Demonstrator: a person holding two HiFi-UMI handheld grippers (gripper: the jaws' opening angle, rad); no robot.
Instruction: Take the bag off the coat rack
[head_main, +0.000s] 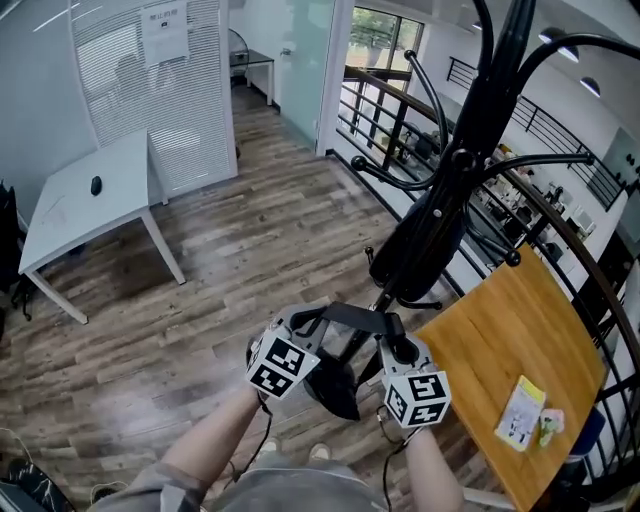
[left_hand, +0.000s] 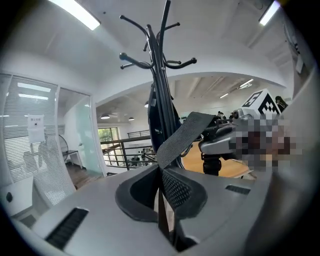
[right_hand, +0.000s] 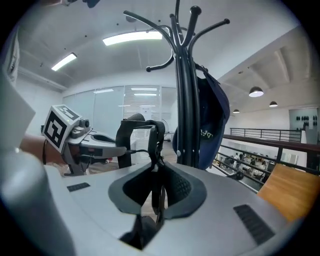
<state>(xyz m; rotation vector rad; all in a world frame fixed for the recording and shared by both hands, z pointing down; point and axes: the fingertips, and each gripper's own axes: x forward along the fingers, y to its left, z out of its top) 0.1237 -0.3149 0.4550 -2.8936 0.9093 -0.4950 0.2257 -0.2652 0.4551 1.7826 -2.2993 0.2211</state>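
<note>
Spreading below is a grey-brown wood-plank floor (head_main: 250, 260), with a white rectangular table (head_main: 90, 210) at left and an orange wooden tabletop (head_main: 520, 340) at right. Both forearms reach forward side by side. The left gripper (left_hand: 161, 186) and the right gripper (right_hand: 156, 186) each clamp the black woven strap (head_main: 355, 318) stretched between them. The dark navy bag (head_main: 425, 240) hangs against the black metal coat rack (head_main: 490, 90).

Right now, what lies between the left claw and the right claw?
A black strap spans the gap, pinched at one end by the left claw and at the other by the right claw. The head view shows it best.
</note>
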